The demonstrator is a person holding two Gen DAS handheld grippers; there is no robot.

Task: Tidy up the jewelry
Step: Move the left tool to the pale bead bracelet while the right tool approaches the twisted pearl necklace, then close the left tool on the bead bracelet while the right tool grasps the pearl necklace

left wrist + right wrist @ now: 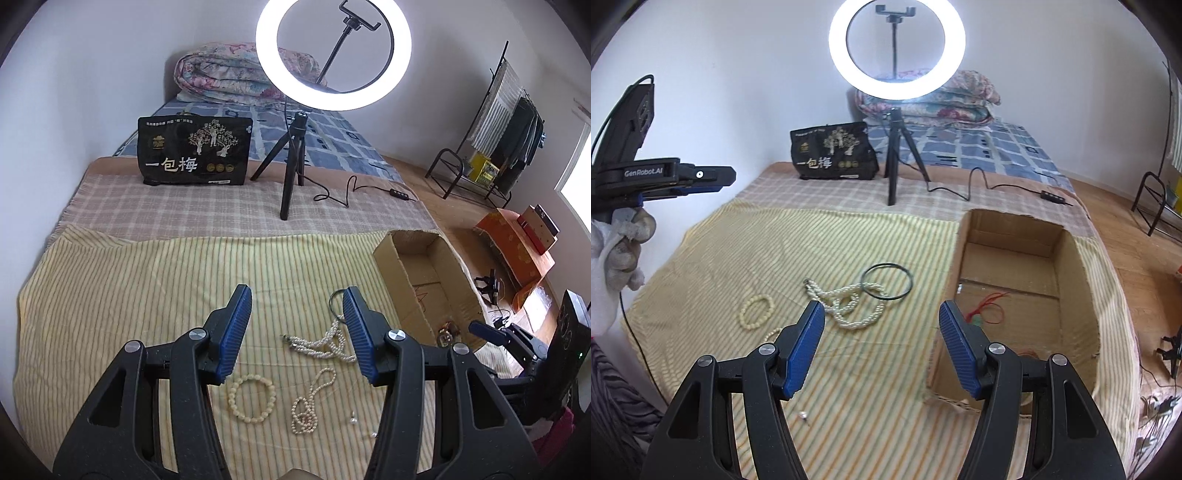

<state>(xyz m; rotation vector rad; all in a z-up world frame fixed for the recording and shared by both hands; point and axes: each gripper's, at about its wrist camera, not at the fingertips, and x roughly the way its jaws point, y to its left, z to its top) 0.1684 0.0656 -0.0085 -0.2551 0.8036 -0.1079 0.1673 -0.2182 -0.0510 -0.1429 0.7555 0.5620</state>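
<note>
Jewelry lies on a yellow striped cloth (147, 280): a multi-strand pearl necklace (325, 343) (849, 302), a cream bead bracelet (252, 397) (757, 312), a thin pearl strand (310, 402), a black ring bangle (886, 282) and small pearl earrings (353, 420) (803, 416). An open cardboard box (417, 273) (1012, 273) holds a red cord piece (986, 312). My left gripper (297, 295) is open above the necklace. My right gripper (882, 308) is open and empty, between the jewelry and the box; it also shows at the box's near end in the left wrist view (487, 330).
A ring light on a tripod (295, 162) (897, 155) with its cable (343, 192) and a black snack bag (194, 151) (833, 151) stand on the checked blanket behind. A folded quilt (236, 72) lies at the bed's far end. A clothes rack (509, 129) stands right.
</note>
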